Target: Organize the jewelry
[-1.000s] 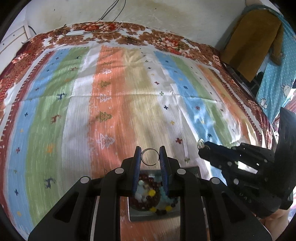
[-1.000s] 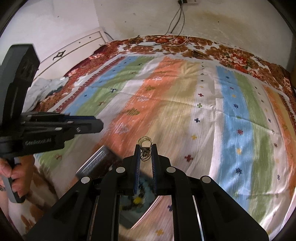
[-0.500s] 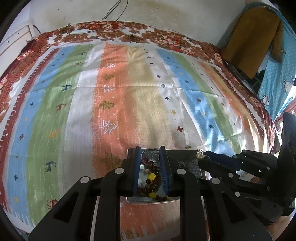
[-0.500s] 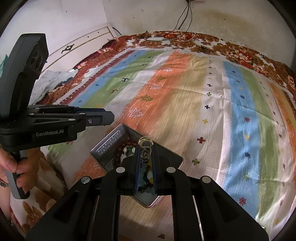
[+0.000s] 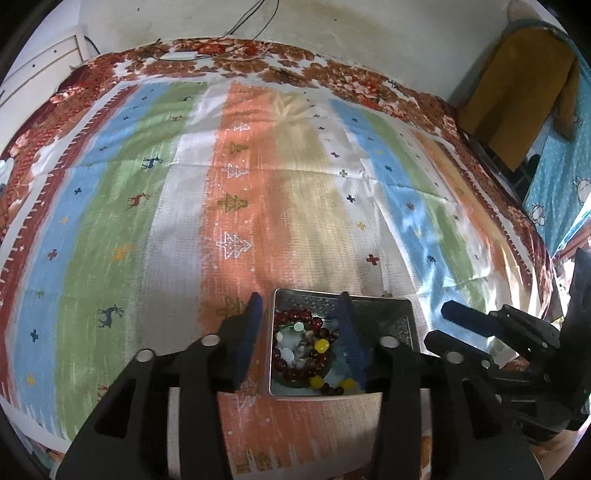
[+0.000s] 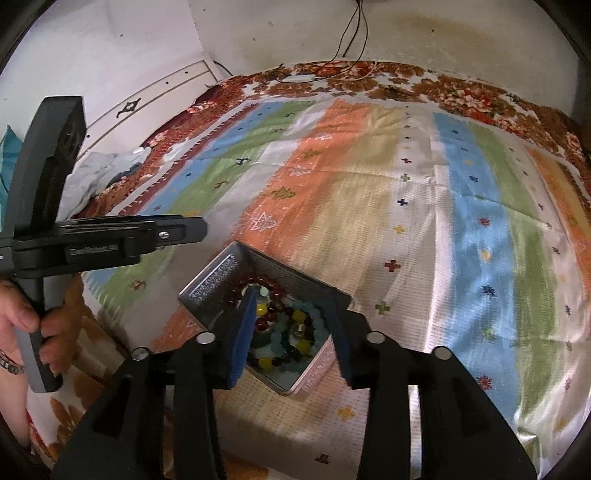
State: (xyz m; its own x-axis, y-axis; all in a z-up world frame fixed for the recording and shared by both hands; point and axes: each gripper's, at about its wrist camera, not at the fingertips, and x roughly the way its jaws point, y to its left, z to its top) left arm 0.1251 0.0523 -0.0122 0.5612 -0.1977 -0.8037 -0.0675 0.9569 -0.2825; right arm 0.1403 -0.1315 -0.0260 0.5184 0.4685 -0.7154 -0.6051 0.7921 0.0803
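Observation:
A silver metal tin (image 5: 400,301) (image 6: 207,284) lies open on the striped bedspread near its front edge. It holds beaded bracelets (image 5: 303,343) (image 6: 284,325) in dark red, yellow and pale blue. A small metal ring piece (image 6: 297,329) lies among the beads. My left gripper (image 5: 300,306) is open and empty, its jaws straddling the tin's left half. My right gripper (image 6: 291,299) is open and empty just above the tin. The right gripper also shows in the left wrist view (image 5: 458,315), to the right of the tin.
The striped bedspread (image 5: 258,184) covers the whole bed. A wall with hanging cables (image 6: 354,29) runs behind. A yellow-brown garment (image 5: 517,92) hangs at the right. Crumpled cloth (image 6: 99,173) lies at the bed's left edge by a white cabinet.
Both grippers opened over the tin. The left one let go of its thin ring, the right one its gold ring. Both now hold nothing.

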